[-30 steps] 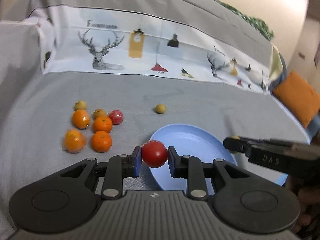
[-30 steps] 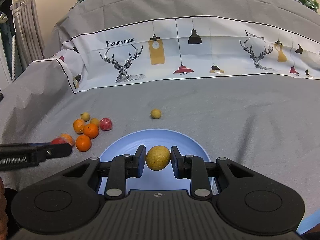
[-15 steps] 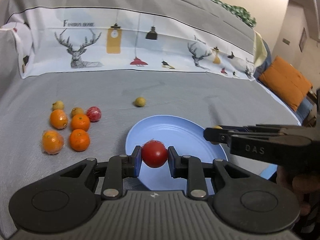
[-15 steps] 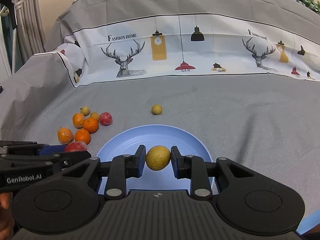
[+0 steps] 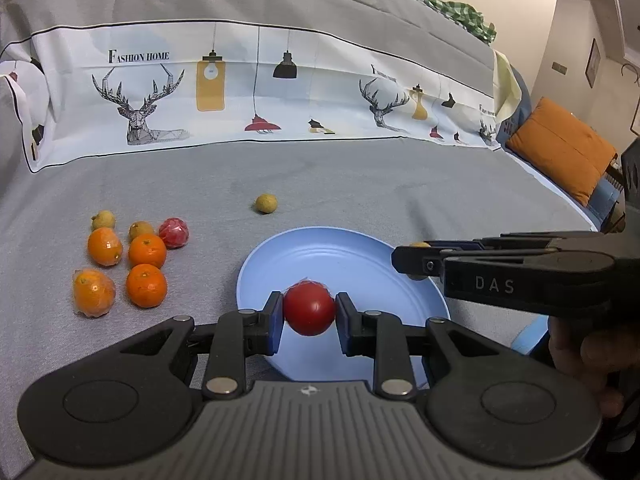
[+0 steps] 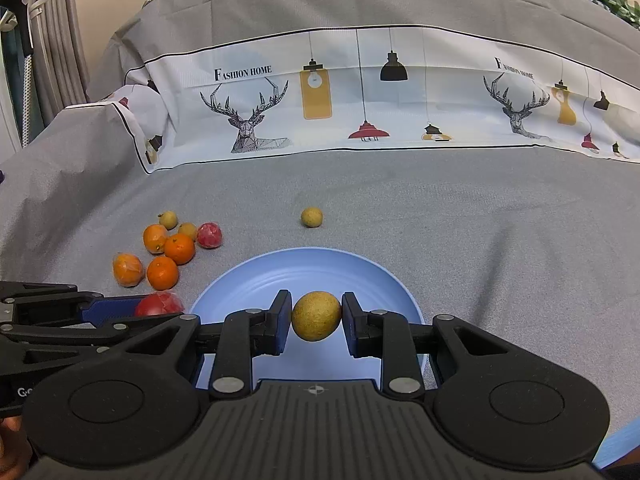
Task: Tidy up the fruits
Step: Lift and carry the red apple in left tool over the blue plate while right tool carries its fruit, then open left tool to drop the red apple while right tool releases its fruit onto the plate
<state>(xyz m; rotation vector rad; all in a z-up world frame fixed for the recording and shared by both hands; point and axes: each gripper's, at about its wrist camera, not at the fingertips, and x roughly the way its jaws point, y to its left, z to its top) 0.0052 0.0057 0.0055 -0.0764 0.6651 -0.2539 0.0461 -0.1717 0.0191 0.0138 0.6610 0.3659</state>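
Note:
My left gripper (image 5: 309,316) is shut on a red fruit (image 5: 309,309) and holds it over the near part of the blue plate (image 5: 340,256). My right gripper (image 6: 316,318) is shut on a yellow-brown fruit (image 6: 316,316) over the same blue plate (image 6: 304,272). The right gripper also shows in the left wrist view (image 5: 416,260), above the plate's right rim. The left gripper shows in the right wrist view (image 6: 160,306) at the plate's left edge, with the red fruit (image 6: 158,305) in it.
Several oranges (image 5: 146,251), small yellow-brown fruits (image 5: 103,220) and a wrapped red fruit (image 5: 174,233) lie in a cluster left of the plate on the grey cover. One lone yellow-brown fruit (image 5: 266,203) lies beyond the plate. An orange cushion (image 5: 560,152) is at the far right.
My left gripper has moved right with the red fruit, from the plate's left edge to over the plate. My right gripper has moved slightly closer over the plate, still holding its fruit.

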